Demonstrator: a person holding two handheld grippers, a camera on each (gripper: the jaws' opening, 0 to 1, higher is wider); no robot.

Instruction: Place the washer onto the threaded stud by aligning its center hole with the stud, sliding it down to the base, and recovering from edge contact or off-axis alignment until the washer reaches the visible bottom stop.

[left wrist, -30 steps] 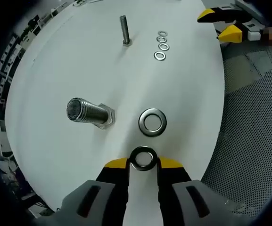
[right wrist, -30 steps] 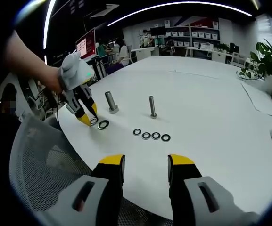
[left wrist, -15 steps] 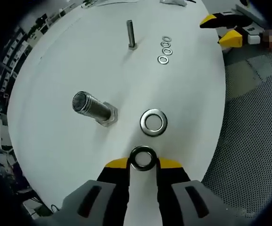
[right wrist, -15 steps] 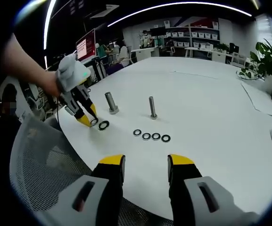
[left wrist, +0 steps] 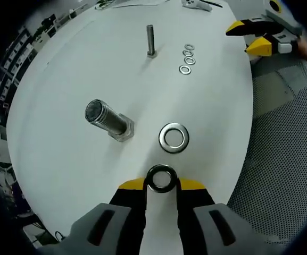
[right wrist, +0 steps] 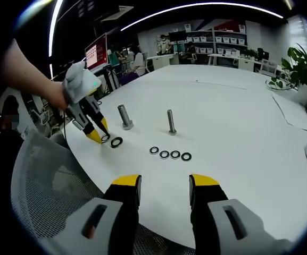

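As the view shifted slightly, the left gripper [left wrist: 162,185] kept pinching the washer [left wrist: 162,178] at lower centre, short of the large threaded stud [left wrist: 107,119]; the right gripper's [right wrist: 164,190] fingers stayed spread.

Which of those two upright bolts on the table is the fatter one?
The thick stud nearest the left tool, beside the lone large washer. The thin stud stands farther off.

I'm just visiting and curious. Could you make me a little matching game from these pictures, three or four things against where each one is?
Things:
1. large washer
2. second large washer
3. thin stud
4. small washers

Places:
A. standing upright, far across the table
B. lying flat near the thick stud
C. pinched in the left gripper
D. in a row on the table

Pairs: 1-C, 2-B, 3-A, 4-D
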